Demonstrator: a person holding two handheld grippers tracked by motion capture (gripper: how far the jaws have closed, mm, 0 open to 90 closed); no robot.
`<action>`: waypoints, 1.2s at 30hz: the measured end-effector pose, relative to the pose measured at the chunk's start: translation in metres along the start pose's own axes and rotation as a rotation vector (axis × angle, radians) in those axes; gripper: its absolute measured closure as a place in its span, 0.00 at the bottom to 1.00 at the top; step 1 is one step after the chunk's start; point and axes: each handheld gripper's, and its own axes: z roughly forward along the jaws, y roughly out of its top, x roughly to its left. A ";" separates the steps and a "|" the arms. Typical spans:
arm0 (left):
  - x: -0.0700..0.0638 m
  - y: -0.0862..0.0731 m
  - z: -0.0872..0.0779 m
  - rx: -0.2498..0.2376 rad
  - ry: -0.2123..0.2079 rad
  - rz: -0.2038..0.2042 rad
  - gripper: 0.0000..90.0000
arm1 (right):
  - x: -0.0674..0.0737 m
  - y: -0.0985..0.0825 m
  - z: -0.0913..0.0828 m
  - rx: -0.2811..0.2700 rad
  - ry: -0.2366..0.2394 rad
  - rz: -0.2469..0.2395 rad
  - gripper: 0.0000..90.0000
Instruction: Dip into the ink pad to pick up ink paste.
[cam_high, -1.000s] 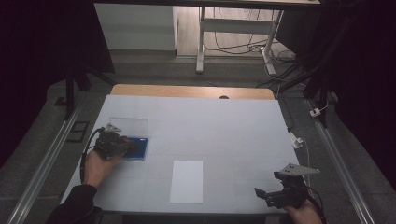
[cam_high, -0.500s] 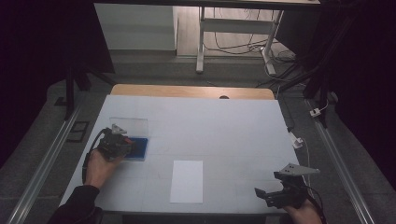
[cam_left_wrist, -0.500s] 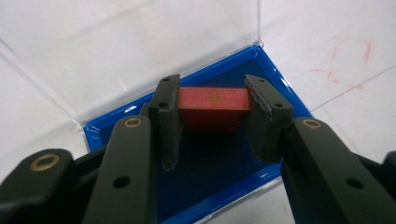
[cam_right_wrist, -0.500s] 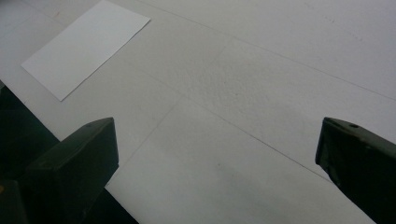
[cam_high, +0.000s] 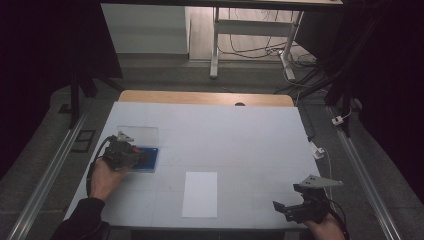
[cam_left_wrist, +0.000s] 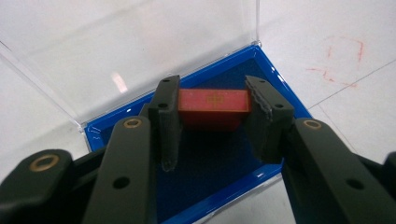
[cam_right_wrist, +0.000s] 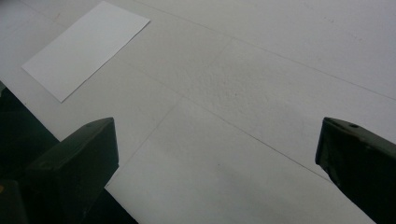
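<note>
A blue box (cam_high: 149, 160) lies open at the table's left, with its clear lid (cam_high: 138, 134) folded flat behind it. My left gripper (cam_high: 125, 151) reaches into it. In the left gripper view a red block (cam_left_wrist: 213, 103) sits on the dark lining of the blue box (cam_left_wrist: 275, 84), and my left gripper (cam_left_wrist: 212, 93) is shut on its two ends. My right gripper (cam_high: 292, 209) hovers near the front right edge. Its jaws stand wide apart in the right gripper view (cam_right_wrist: 215, 158), with nothing between them.
A white sheet of paper (cam_high: 200, 194) lies flat at the front middle of the white table (cam_high: 225, 130), also seen in the right gripper view as the sheet (cam_right_wrist: 86, 49). A wooden strip (cam_high: 205, 97) borders the far edge. Red marks (cam_left_wrist: 343, 58) stain the table beside the box.
</note>
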 end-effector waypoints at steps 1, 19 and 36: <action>0.000 0.000 0.000 0.001 0.002 0.002 0.65 | 0.000 0.000 0.000 0.000 -0.001 0.000 0.00; -0.001 0.003 -0.021 -0.058 -0.048 -0.032 0.65 | 0.000 0.000 -0.001 -0.002 -0.002 0.001 0.00; -0.011 0.002 -0.036 -0.101 -0.105 -0.026 0.65 | 0.000 0.000 -0.001 -0.003 0.000 0.000 0.00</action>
